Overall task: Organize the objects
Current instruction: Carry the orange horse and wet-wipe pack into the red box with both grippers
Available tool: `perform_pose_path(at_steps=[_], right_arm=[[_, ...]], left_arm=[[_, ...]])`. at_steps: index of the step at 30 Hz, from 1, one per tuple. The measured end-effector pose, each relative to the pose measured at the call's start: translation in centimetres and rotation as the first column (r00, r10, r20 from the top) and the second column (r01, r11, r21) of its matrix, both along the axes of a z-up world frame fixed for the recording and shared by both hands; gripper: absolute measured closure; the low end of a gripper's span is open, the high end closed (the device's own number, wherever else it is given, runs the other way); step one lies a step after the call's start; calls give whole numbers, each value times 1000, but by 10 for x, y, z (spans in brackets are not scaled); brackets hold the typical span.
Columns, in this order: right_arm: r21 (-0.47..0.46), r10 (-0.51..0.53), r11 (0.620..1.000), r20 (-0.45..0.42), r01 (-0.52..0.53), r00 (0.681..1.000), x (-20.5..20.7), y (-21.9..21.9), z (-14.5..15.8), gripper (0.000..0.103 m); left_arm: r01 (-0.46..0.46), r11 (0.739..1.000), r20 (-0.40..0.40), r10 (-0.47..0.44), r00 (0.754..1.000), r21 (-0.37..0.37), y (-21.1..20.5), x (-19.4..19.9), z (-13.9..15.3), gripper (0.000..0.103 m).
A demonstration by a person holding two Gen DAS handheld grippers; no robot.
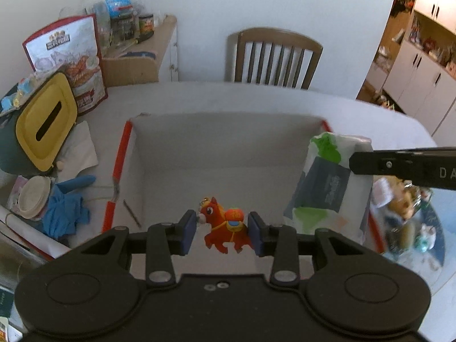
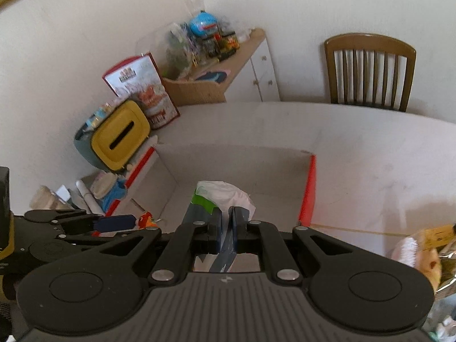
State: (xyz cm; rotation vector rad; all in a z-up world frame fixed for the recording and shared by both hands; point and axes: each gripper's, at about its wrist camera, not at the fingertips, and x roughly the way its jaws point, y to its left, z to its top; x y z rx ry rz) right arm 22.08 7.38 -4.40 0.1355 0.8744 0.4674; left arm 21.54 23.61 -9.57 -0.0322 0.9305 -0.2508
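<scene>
Left wrist view: my left hand-held gripper (image 1: 222,229) hangs over the open white box (image 1: 222,131), near its close wall. The red horse charm (image 1: 223,228) sits between the two blue pads (image 1: 188,232). Its long axis, nose to tail, runs across the gap from pad to pad. The nose meets the left pad and the rump lies against the right one, so I judge the left hand-held gripper to be grasping the charm, with jaws held apart by its length. The box floor lies directly beneath the charm, so I judge a straight lowering and release would place it.

Right wrist view: my right hand-held gripper (image 2: 227,222) is clenched on a tissue pack (image 2: 225,196), its fingers nearly together on the blue and green wrapper. The pack stands on end, pointing forward into the box, against the right-hand wall in the left wrist view. The left hand-held gripper is the nearer one to the box's free left half. The pack and the charm are apart, with bare box floor between them.

Outside the box, on the surface (image 1: 256,99), a yellow tissue holder (image 1: 45,122) lies to the left.
</scene>
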Motion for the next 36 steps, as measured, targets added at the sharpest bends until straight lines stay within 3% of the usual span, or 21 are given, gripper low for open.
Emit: perform_pose_path(at_steps=[17,31,36], right_arm=[[-126,-22,992,-126,6,992,19,42,-67,96],[-205,-22,979,-119,-3,993,22,51,-70,95],[-206,-29,979,-123,3,992,22,49,-70,94]], left_arm=[[96,990,-159,-79,984,100,5,37,-51,65],[156,964,-304,-87,949,213,-10,56,-80,64],[170,962,-320,-96,943,213,-9,56,-81,61]])
